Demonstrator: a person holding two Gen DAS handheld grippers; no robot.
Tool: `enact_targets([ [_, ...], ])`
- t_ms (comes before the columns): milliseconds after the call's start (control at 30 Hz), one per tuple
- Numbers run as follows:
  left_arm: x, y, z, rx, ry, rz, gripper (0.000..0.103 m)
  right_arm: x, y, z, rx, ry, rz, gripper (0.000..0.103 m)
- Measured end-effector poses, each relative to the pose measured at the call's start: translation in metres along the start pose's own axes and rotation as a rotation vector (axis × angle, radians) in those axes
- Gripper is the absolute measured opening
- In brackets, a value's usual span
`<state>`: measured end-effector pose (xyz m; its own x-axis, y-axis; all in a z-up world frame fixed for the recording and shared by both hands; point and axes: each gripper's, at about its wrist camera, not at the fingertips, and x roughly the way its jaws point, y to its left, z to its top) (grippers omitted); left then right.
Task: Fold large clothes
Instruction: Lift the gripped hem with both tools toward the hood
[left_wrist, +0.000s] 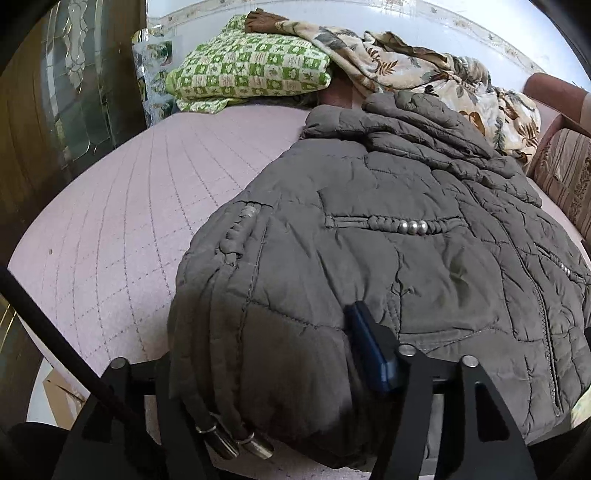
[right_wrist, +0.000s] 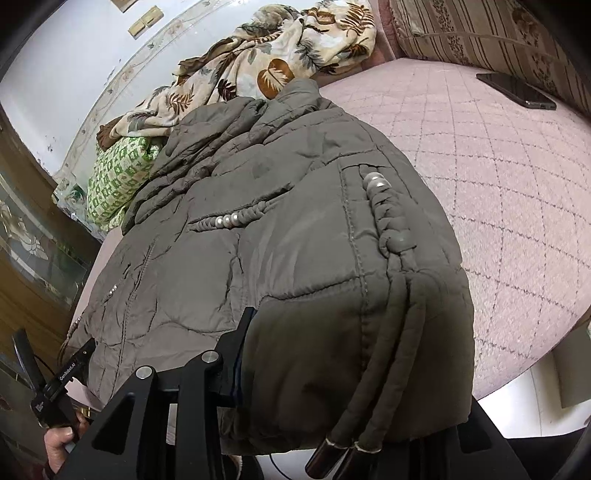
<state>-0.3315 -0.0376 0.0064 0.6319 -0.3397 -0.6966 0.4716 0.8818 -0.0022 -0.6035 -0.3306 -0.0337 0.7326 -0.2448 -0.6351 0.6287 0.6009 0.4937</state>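
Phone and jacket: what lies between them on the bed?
Nothing: the right wrist view shows only bare pink quilt between the phone and the jacket.

Grey quilted jacket (left_wrist: 388, 236) folded, lying on pink bed, beaded braid trim up

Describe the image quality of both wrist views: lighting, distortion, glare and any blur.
Left wrist view: strong fisheye bending of the bed cover, dark vignette at the corners, soft even daylight, jacket sharp, small highlights on its pearl beads. Right wrist view: the same curvature, the pale wall bright and slightly washed out, the phone faintly reflective, no motion blur.
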Motion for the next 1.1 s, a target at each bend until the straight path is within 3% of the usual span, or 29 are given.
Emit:
enact_targets([
  [133, 0.000, 0.002, 0.000, -0.005, 0.006, -0.006, 0.068, -0.005, 0.013, -0.001, -0.076, -0.035, -0.018, 0.026],
  [200, -0.007, -0.002, 0.000, 0.023, -0.029, 0.008, 0.046, -0.008, 0.023, -0.002, -0.136, -0.063, -0.049, 0.025],
  [300, -0.015, -0.009, -0.001, 0.073, -0.072, 0.017, 0.033, -0.012, 0.028, -0.002, -0.169, -0.088, -0.065, 0.024],
  [400, -0.021, -0.011, 0.000, 0.086, -0.097, 0.015, 0.029, -0.017, 0.029, 0.000, -0.177, -0.104, -0.066, 0.024],
  [633, -0.039, -0.011, 0.003, 0.098, -0.173, 0.009, 0.026, -0.041, 0.044, 0.005, -0.241, -0.177, -0.062, 0.022],
  [1100, -0.099, -0.011, 0.009, 0.144, -0.314, -0.001, 0.026, -0.097, 0.054, 0.008, -0.261, -0.228, 0.001, 0.021],
])
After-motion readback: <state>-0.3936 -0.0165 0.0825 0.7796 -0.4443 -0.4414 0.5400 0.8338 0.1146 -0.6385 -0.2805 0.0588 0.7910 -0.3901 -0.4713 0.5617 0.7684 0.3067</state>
